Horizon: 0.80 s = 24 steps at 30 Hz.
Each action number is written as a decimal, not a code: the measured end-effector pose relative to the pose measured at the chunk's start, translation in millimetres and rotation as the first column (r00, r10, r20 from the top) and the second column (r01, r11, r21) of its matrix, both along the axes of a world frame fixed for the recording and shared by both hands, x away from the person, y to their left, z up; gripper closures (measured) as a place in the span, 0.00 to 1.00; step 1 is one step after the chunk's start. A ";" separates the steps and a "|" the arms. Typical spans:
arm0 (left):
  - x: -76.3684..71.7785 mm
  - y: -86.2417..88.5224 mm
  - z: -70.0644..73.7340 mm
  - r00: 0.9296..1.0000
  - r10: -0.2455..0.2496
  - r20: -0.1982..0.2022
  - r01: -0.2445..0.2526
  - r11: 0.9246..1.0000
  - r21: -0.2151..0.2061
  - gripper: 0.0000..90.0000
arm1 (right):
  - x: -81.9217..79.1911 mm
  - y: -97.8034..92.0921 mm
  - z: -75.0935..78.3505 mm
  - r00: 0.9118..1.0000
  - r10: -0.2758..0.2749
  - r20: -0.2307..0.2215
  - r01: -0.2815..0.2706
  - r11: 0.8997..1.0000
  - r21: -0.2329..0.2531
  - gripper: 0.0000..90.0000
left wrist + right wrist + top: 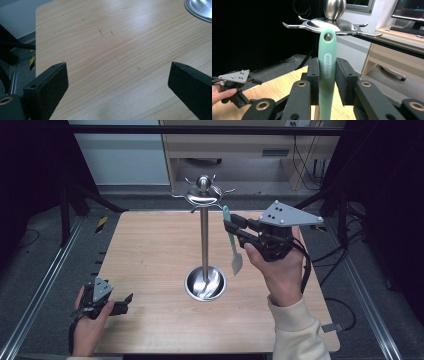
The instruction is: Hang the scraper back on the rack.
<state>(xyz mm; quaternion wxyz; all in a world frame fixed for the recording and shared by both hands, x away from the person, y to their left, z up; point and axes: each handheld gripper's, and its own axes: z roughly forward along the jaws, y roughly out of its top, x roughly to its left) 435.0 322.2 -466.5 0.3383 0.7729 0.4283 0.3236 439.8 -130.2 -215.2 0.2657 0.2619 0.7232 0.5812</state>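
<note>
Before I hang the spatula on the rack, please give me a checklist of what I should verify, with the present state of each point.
1. Grip: right gripper jaws are shut on the spatula handle. Ok.
2. Hanging hole is free above the jaws. Ok.
3. Hole is level with a hook of the rack: it is near the hook plate, but which hook it lines up with is unclear. Cannot tell.
4. Spatula hangs upright, blade down. Ok.
5. Left gripper is open, low at the table corner, apart from the rack. Ok.
6. Rack base is steady on the table. Cannot tell.
</note>
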 end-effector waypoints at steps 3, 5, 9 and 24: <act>-0.1 0.0 0.2 1.000 -0.001 -0.003 0.001 1.000 0.001 0.03 | 0.6 0.1 -0.2 1.000 -0.002 -0.002 0.002 1.000 -0.001 0.82; -0.1 0.0 0.1 1.000 0.000 -0.002 0.000 1.000 0.001 0.03 | 1.3 0.4 -0.5 1.000 -0.003 -0.004 0.003 1.000 -0.003 0.82; 0.1 0.0 0.0 1.000 0.000 -0.001 0.000 1.000 0.001 0.03 | 3.2 1.7 -1.4 1.000 -0.006 -0.008 0.006 1.000 -0.006 0.82; -0.1 0.0 0.2 1.000 -0.004 -0.005 0.004 1.000 0.003 0.03 | 9.5 6.7 -3.4 1.000 -0.009 -0.017 0.009 1.000 0.000 0.82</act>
